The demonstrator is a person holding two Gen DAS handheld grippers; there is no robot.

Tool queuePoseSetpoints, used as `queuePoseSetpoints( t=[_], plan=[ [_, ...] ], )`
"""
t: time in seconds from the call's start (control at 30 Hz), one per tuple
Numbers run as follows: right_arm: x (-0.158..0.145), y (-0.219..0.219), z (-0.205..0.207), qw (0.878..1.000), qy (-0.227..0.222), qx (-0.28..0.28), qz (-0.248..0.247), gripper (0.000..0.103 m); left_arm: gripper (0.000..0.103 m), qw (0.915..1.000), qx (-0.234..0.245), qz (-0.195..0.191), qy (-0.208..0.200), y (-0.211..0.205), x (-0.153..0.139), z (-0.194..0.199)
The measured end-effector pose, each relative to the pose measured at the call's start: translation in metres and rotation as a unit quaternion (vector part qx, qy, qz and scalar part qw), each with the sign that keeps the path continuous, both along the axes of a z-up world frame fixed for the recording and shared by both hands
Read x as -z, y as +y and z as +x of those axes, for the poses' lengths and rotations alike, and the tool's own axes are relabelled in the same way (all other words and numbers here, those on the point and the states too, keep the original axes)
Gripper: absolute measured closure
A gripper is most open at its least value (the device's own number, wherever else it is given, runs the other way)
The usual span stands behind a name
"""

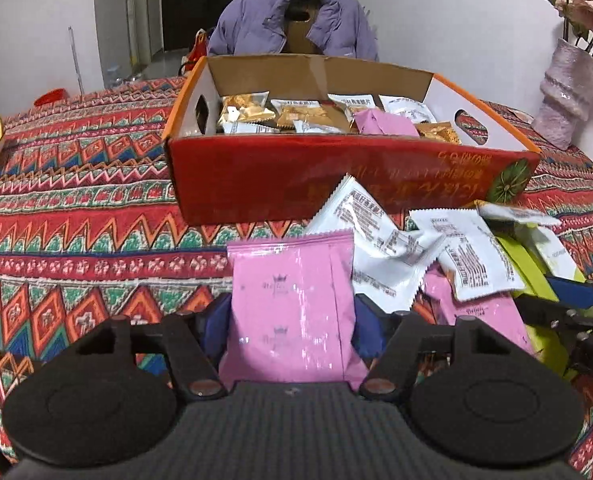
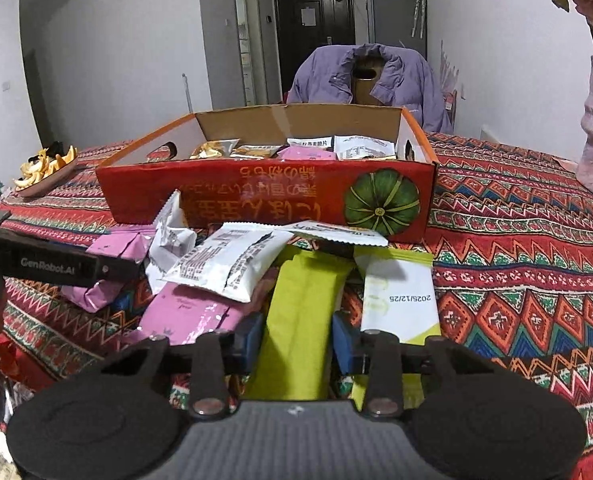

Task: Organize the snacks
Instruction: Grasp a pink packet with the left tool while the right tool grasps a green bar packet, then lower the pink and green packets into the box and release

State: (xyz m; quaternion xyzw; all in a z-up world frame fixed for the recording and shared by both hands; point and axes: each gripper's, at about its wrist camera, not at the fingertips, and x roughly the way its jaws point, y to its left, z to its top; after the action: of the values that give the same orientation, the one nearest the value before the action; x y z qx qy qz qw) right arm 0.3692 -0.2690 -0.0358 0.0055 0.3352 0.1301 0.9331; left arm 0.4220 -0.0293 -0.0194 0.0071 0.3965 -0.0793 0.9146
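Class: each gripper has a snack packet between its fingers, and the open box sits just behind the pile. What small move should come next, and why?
Probably lift both packets straight up off the pile. The left gripper is shut on a pink packet, the right gripper on a green packet, and white packets overlap the pile beside them. The red cardboard box, already holding snacks, is the likely destination.

Black left claw [image 1: 294,316], right claw [image 2: 298,340], blue pads, round discs
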Motion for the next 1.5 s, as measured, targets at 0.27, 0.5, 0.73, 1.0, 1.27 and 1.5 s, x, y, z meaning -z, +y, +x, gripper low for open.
queuePoseSetpoints(
  t=[0.27,0.5,0.73,1.0,1.27,1.5],
  plan=[
    [-0.010,-0.007,-0.059,1.000,0.009,-0.019,0.015,0.071,0.040,0.9985,-0.010,0.004,-0.053,0.002,-0.026,-0.056],
    [-0.032,-0.013,-0.123,0.999,-0.015,-0.022,0.019,0.071,0.040,0.9958,-0.012,-0.027,-0.086,0.008,-0.058,-0.134],
    [-0.050,-0.015,-0.154,0.998,-0.046,-0.024,0.023,0.071,0.040,0.9930,-0.026,-0.039,-0.108,0.017,-0.071,-0.176],
    [-0.063,-0.021,-0.154,0.997,-0.060,-0.031,0.040,0.071,0.040,0.9918,-0.019,-0.045,-0.118,0.020,-0.077,-0.176],
    [-0.092,-0.036,-0.085,0.995,-0.080,-0.040,0.041,0.071,0.040,0.9896,-0.010,-0.052,-0.134,0.030,-0.103,-0.100],
    [-0.109,-0.044,0.038,0.996,-0.068,-0.014,0.061,0.071,0.040,0.9940,0.007,-0.043,-0.101,0.018,-0.107,0.012]
  ],
)
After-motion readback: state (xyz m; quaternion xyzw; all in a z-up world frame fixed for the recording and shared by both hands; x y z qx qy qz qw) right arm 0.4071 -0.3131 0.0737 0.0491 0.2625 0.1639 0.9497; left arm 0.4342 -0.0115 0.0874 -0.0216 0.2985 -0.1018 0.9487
